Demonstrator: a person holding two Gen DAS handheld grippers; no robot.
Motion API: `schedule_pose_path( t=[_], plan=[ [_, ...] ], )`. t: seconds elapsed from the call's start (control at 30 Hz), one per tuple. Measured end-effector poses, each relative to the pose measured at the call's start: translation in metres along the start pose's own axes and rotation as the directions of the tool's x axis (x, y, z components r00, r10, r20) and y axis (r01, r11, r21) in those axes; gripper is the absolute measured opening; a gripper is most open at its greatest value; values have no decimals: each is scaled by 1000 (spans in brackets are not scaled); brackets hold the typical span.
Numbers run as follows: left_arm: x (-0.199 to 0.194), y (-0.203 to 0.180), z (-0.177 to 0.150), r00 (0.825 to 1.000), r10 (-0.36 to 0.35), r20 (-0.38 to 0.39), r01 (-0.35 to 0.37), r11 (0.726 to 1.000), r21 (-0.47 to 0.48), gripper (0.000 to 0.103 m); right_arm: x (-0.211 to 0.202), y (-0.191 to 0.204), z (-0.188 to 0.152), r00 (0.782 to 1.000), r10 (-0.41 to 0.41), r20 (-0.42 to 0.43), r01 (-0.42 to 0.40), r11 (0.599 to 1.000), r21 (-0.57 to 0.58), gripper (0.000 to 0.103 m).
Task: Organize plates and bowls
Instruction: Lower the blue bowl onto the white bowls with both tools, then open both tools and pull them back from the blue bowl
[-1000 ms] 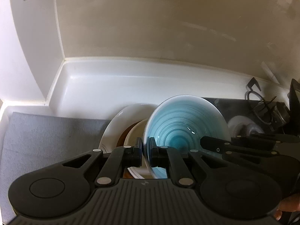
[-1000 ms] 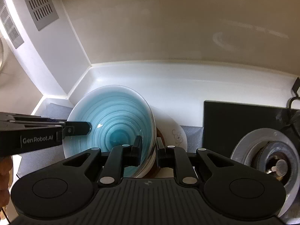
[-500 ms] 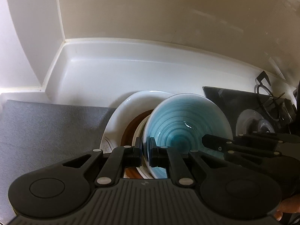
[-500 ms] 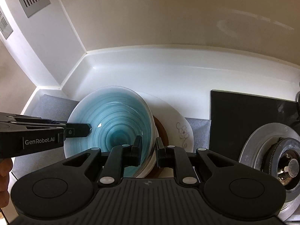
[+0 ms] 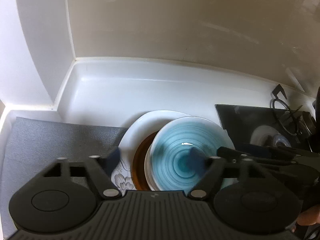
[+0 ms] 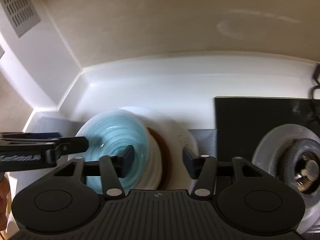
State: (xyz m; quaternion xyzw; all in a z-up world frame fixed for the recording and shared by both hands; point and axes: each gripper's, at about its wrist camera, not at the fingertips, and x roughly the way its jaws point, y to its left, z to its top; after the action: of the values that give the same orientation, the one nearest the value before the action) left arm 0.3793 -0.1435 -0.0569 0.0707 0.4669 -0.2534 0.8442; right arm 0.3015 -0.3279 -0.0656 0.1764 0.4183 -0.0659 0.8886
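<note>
Left gripper (image 5: 155,163) and right gripper (image 6: 158,163) just spread (blurred), blue bowl (image 5: 186,156) apparently released atop stacked plates (image 5: 136,132)

Left gripper (image 5: 156,160): black ribbed body, two round discs, silver rivets, dark blue pads.
Right gripper (image 6: 158,160): same build; small round centre mark.
Marking: white "GenRobot.AI" lettering.
</note>
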Motion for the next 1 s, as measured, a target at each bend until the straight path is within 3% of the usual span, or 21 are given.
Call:
schedule_pose_path(
  t=[0.13,0.2,0.3,0.4,0.6,0.7,0.87,1.0],
  plan=[
    [-23,-4,-8,999,0,39,-1,999,46,91,-31,0,-17,998,-3,60,1,999,35,64],
    [-39,-7,-15,997,-15,75,9,997,70,91,-55,4,-31,995,-2,104,0,1000,19,72],
    [-59,-11,-29,992,-24,124,13,996,89,103,-89,10,-58,987,-29,161,33,999,-20,77],
    [-76,-18,-43,986,-33,162,14,992,122,103,-113,16,-83,982,-45,184,49,999,-22,80],
    [-96,-30,-78,984,-67,163,31,976,215,103,-133,36,-135,973,-107,204,113,993,-16,83],
    [-101,-26,-95,986,-88,140,55,972,230,103,-137,46,-157,960,-170,225,169,985,21,83],
    [-113,-14,-117,984,-110,137,73,965,253,103,-156,64,-185,909,-264,324,240,964,111,83],
    [-126,-10,-130,983,-119,140,79,962,263,103,-166,80,-198,903,-255,345,234,967,104,83]
  ],
)
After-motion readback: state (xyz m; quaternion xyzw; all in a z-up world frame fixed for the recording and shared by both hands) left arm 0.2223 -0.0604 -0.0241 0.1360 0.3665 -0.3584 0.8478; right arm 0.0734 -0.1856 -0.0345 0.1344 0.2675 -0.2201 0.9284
